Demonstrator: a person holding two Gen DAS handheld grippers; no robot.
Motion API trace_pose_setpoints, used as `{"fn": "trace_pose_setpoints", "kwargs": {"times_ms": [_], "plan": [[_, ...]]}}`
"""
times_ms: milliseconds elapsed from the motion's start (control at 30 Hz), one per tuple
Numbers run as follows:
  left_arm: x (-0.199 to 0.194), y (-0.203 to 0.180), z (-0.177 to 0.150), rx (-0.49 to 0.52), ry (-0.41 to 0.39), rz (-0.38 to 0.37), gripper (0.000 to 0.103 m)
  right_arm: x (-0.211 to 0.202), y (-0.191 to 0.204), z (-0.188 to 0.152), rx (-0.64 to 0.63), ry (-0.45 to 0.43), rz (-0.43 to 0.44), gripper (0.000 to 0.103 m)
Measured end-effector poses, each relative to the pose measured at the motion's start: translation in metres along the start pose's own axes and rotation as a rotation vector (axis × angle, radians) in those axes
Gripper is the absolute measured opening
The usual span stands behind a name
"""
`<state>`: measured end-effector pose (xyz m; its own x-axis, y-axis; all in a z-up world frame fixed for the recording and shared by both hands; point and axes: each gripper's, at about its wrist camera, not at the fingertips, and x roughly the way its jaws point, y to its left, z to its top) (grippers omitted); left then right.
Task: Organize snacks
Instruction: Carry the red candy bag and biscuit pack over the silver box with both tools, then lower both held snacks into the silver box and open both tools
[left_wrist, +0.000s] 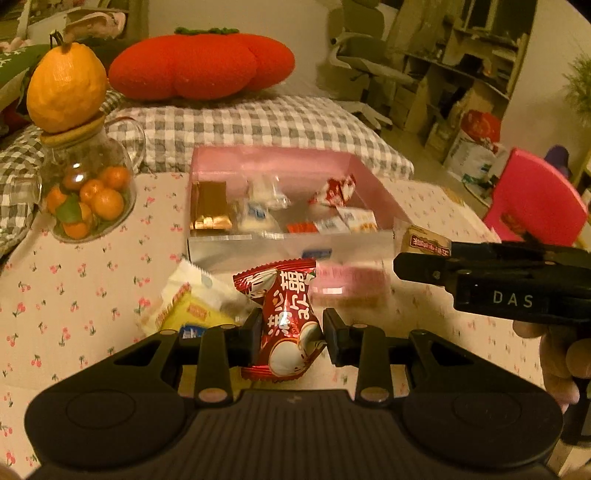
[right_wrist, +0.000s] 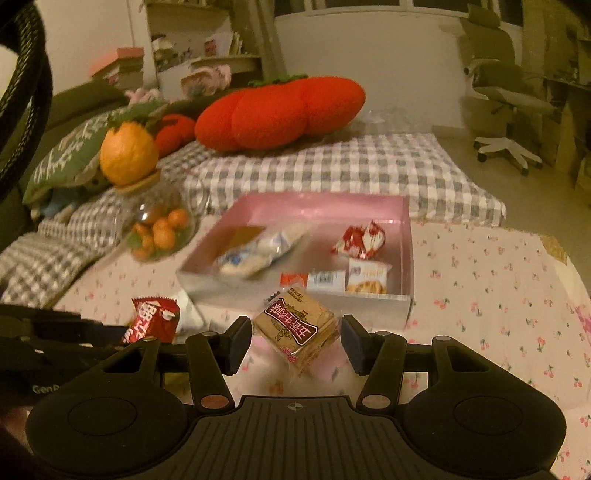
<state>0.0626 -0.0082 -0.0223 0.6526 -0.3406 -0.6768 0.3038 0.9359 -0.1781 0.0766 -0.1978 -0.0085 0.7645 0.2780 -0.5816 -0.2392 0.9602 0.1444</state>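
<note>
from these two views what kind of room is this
Probably a home bedroom or living room: a gingham-covered mattress holds a plush tomato cushion, with an office chair and cluttered shelves behind.

Home living room, gingham sofa (left_wrist: 258, 125), tomato cushion (left_wrist: 201, 62), shelves (left_wrist: 461, 74), office chair (right_wrist: 506, 99)

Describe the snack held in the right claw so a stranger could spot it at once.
Start at the shallow pink rectangular box on the cherry-print tablecloth. Just in front of its near wall, the right claw holds a square tan cracker pack with a dark red banner. The left claw's snack is a glossy red wrapper.
</note>
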Motion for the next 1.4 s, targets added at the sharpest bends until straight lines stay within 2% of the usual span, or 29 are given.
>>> {"fn": "trace_pose_setpoints", "kwargs": {"times_ms": [267,567,1033,1233,1400], "plan": [[0.012,0.005,0.025,-0.075,-0.039,0.023,0.031,0.018,-0.013,0.031,0.116,-0.028,0.000,0.053],[0.031,0.016,0.043,-0.146,-0.036,0.058,0.031,0.057,-0.031,0.049,0.228,-0.020,-0.004,0.053],[0.071,0.026,0.069,-0.087,-0.007,0.104,0.031,0.098,-0.052,0.042,0.304,0.042,-0.029,0.056],[0.087,0.030,0.082,-0.086,-0.012,0.116,0.031,0.096,-0.055,0.043,0.307,0.031,-0.020,0.072],[0.099,0.033,0.092,-0.087,-0.011,0.131,0.032,0.090,-0.061,0.045,0.319,0.012,-0.030,0.076]]}}
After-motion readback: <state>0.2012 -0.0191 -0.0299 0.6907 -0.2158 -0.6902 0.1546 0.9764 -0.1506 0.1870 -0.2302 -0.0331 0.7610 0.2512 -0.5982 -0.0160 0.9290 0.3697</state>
